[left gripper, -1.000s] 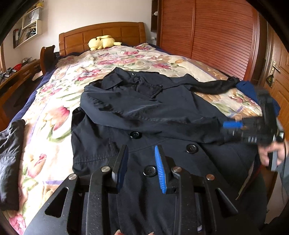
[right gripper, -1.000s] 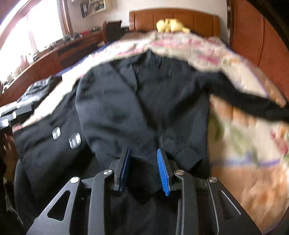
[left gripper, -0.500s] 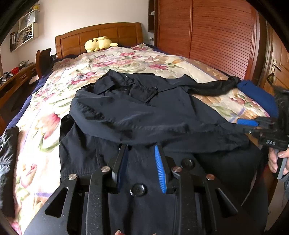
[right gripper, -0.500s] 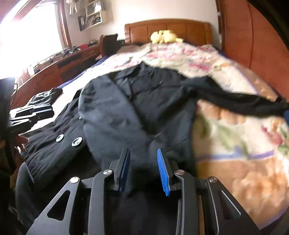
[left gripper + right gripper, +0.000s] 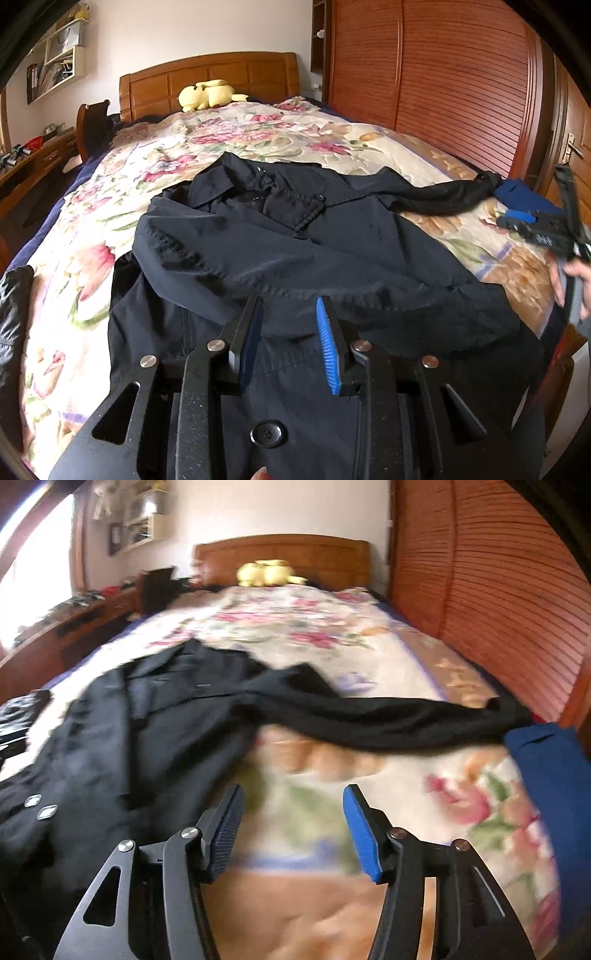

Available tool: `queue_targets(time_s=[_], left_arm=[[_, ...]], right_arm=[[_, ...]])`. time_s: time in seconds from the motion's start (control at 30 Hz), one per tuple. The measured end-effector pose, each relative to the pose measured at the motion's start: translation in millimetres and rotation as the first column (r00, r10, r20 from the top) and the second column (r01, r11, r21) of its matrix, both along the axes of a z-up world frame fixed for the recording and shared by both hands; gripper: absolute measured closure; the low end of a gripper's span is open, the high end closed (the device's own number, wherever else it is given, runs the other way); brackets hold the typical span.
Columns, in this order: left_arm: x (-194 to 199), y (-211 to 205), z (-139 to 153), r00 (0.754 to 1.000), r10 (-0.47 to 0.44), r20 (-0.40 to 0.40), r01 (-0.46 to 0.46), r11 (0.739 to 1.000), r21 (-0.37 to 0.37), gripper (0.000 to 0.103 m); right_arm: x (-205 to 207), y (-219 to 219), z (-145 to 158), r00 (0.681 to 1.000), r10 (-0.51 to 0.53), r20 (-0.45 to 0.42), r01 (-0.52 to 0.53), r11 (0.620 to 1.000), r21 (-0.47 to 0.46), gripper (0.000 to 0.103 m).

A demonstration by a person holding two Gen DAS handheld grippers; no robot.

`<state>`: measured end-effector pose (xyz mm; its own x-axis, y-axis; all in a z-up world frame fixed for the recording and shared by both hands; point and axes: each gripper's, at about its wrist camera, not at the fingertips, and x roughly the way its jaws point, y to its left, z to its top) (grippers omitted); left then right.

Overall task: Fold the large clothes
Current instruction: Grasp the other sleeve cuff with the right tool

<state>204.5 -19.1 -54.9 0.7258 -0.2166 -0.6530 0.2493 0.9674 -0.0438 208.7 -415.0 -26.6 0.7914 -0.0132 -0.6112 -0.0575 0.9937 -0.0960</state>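
One sleeve [image 5: 295, 266] lies folded across the coat [image 5: 280, 376], spread on the bed [image 5: 258, 140]. The left gripper [image 5: 288, 339] hovers over the coat, fingers parted, pinching nothing; the right gripper [image 5: 293, 827] is opening, empty, beside the coat. Risk: the far sleeve [image 5: 388, 720] trails bedward, and a one-point pull would likely drag the coat askew.

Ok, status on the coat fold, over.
Right gripper opening, nothing between fingers. Left gripper over the coat, grip unclear. One sleeve unfolded. Nothing in the way.
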Motion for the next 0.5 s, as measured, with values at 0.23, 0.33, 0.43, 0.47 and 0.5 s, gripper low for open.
queue_targets(time_s=[0.23, 0.33, 0.43, 0.47, 0.5], left_arm=[[1.9, -13.5, -1.9, 0.999, -0.050, -0.005, 0.050, 0.999, 0.000, 0.072], [-0.2, -16.9, -2.2, 0.999, -0.054, -0.006, 0.054, 0.999, -0.003, 0.072], [-2.1, -15.9, -3.2, 0.998, -0.062, -0.018, 0.061, 0.998, -0.021, 0.072], [-3.3, -15.1, -3.4, 0.998, -0.062, -0.020, 0.062, 0.998, -0.025, 0.072], [-4.4, -14.6, -3.9, 0.998, -0.063, -0.021, 0.062, 0.998, -0.026, 0.072]], right_arm=[[56.9, -79.2, 17.7, 0.982, -0.187, 0.006, 0.187, 0.982, -0.026, 0.046], [77.2, -118.4, 26.3, 0.960, -0.279, -0.014, 0.280, 0.960, 0.011, 0.046], [94.4, -146.5, 33.9, 0.938, -0.346, -0.026, 0.347, 0.937, 0.034, 0.046], [99.4, -153.2, 35.1, 0.930, -0.365, -0.033, 0.366, 0.930, 0.025, 0.046], [104.2, -159.3, 36.0, 0.925, -0.378, -0.043, 0.379, 0.925, 0.019, 0.046]])
